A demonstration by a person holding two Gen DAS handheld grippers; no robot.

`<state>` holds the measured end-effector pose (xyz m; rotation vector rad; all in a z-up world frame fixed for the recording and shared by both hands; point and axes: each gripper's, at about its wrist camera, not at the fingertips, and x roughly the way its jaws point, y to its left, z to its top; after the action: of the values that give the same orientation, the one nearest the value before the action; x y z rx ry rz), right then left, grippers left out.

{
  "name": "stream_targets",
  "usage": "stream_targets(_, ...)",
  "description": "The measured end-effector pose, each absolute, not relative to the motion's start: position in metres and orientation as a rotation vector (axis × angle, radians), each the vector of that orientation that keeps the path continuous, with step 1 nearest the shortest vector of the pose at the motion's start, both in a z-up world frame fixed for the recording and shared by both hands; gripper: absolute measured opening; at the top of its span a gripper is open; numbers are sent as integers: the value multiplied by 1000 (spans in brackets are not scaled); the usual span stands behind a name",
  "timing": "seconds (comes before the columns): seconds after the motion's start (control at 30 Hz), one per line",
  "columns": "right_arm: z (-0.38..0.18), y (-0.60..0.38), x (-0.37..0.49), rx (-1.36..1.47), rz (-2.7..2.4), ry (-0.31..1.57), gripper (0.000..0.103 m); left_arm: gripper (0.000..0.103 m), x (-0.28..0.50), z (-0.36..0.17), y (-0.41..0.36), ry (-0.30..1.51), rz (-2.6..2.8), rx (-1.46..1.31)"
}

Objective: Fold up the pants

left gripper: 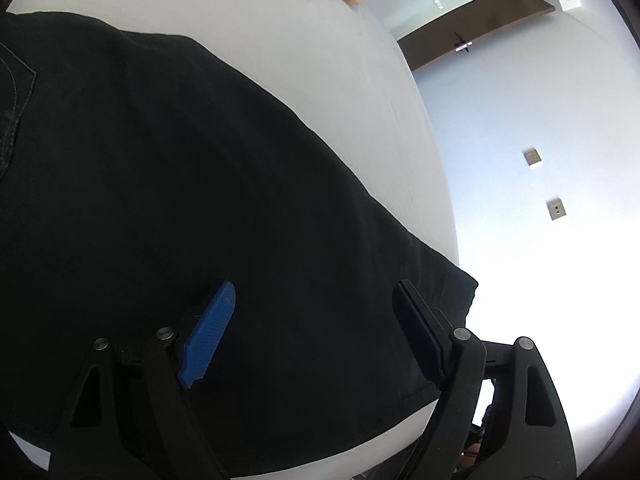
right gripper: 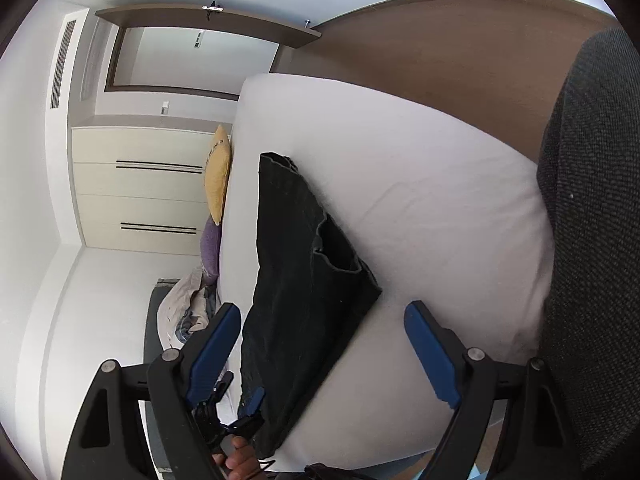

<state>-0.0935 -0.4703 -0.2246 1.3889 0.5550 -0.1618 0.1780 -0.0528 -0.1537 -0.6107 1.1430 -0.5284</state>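
Hovering low over the cloth, my left gripper (left gripper: 316,320) stood with its blue-padded fingers spread and nothing pinched between them, the black fabric pants (left gripper: 180,200) lying flat beneath it on the white mattress (left gripper: 320,60). Through the right wrist camera my right gripper (right gripper: 324,344) was likewise released, jaws wide, with the near end of the pants (right gripper: 304,280) showing between the pads but not touched by them. From that side the garment looked already doubled lengthwise, one leg laid on the other, the open waistband (right gripper: 336,248) sitting about midway along it and the far end reaching up the bed. I judged the lengthwise fold done and the crosswise fold the step in hand. The next move, as I read it, called for each gripper to close on one corner of one end, lift both layers together and carry them over to the opposite end, keeping the edges aligned. Farther off lay a yellow cushion (right gripper: 218,176) and a purple one (right gripper: 211,248) at the mattress edge, then the cream wardrobe (right gripper: 140,188).
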Motion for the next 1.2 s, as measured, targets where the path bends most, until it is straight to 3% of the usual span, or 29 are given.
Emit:
stream_targets(0.3, -230, -472, -77, 1513, -105, 464, 86, 80, 179, -162, -66, 1113, -565, -611)
stream_targets(0.4, -226, -472, -66, 1479, -124, 462, 80, 80, 174, -164, -72, 1107, -564, -583)
stream_targets(0.47, -224, -473, -57, 1464, -139, 463, 70, 80, 173, -165, -73, 1101, -561, -578)
stream_targets(0.6, -230, -477, -39, 1454, -157, 504, 27, 77, 165, -166, -74, 1099, -565, -551)
stream_targets(0.7, -234, -478, -34, 1465, -173, 512, 17, 66, 165, -166, -77, 1103, -553, -536)
stream_targets(0.9, -230, -478, -30, 1423, -192, 538, 12, 48, 162, -173, -69, 1105, -547, -573)
stream_targets(1.2, -196, -462, -13, 1202, -269, 608, 12, 46, 159, -179, -60, 1111, -571, -586)
